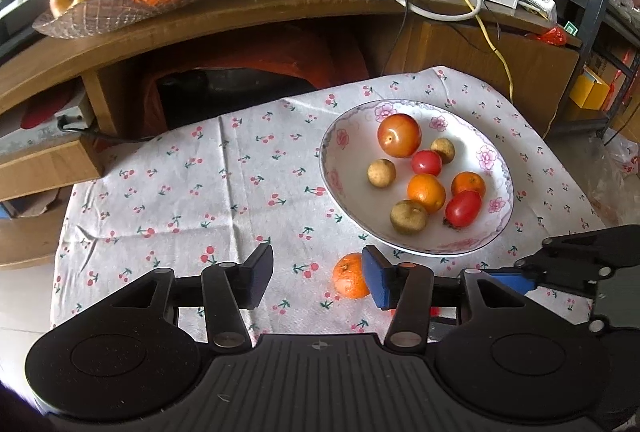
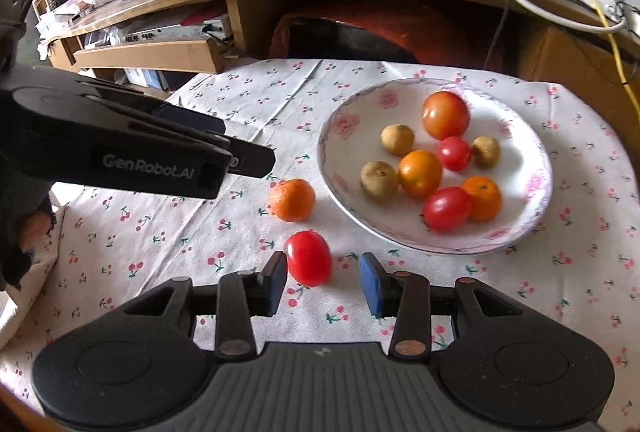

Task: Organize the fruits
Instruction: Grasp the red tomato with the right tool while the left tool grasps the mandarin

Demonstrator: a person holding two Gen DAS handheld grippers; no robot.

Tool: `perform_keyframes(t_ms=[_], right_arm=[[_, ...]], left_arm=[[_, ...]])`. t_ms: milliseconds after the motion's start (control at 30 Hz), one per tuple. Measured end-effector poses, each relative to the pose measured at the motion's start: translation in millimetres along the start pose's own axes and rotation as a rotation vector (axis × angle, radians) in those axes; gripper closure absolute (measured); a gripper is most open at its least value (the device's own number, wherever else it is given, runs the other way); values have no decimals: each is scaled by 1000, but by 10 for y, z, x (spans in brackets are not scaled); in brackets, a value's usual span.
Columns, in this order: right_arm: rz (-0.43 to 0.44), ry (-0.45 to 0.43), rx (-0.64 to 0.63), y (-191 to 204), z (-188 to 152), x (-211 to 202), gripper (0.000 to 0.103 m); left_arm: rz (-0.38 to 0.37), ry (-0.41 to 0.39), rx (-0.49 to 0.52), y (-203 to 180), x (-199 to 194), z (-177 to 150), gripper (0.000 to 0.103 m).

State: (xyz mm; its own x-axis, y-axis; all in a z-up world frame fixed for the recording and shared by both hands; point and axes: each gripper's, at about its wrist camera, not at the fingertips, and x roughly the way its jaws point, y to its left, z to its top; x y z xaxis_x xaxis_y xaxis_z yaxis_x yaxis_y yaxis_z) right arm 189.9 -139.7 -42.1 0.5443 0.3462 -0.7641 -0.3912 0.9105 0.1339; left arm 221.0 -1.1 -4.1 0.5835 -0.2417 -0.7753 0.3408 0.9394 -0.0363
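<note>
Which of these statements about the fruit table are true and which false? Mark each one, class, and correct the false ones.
1. A red cherry tomato lies on the cloth between the right gripper's open jaws. True.
2. The floral plate holds only tomatoes. False: it also holds small oranges and brownish longan-like fruits.
3. A small orange sits on the tablecloth, outside the plate. True.
4. The left gripper is clamped on the small orange. False: its jaws are open and the orange lies beside one pad.
5. The glass dish on the wooden shelf is empty. False: it holds large oranges and an apple.
</note>
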Motion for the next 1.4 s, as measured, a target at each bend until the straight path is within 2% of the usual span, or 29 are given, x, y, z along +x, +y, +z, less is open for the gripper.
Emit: perform_keyframes(t_ms=[367, 500, 700, 900, 1100, 1167, 1267, 1400], right_arm=[[-1, 34, -22, 95, 57, 264, 62], [-5, 44, -21, 80, 49, 230, 71], [-18, 63, -3, -13, -41, 100, 71], [-33, 69, 18, -140, -118, -6, 71], [-48, 72, 44, -271, -143, -48, 71], [-54, 69, 48, -287, -138, -53, 71], [-63, 64, 52, -303, -135, -64, 71], [-85, 72, 54, -300, -150, -71, 71]], left_arm=[[-8, 26, -1, 66, 79, -59, 44], [-25, 43, 9, 43, 148, -70, 44], [-46, 72, 58, -117, 291, -95, 44], [-46, 87, 64, -236, 446, -100, 45], [-25, 93, 67, -290, 536, -122, 51], [-14, 90, 65, -292, 527, -119, 62], [-16, 92, 48, -279, 500, -118, 64], [-4, 103, 76, -339, 414, -197, 64]])
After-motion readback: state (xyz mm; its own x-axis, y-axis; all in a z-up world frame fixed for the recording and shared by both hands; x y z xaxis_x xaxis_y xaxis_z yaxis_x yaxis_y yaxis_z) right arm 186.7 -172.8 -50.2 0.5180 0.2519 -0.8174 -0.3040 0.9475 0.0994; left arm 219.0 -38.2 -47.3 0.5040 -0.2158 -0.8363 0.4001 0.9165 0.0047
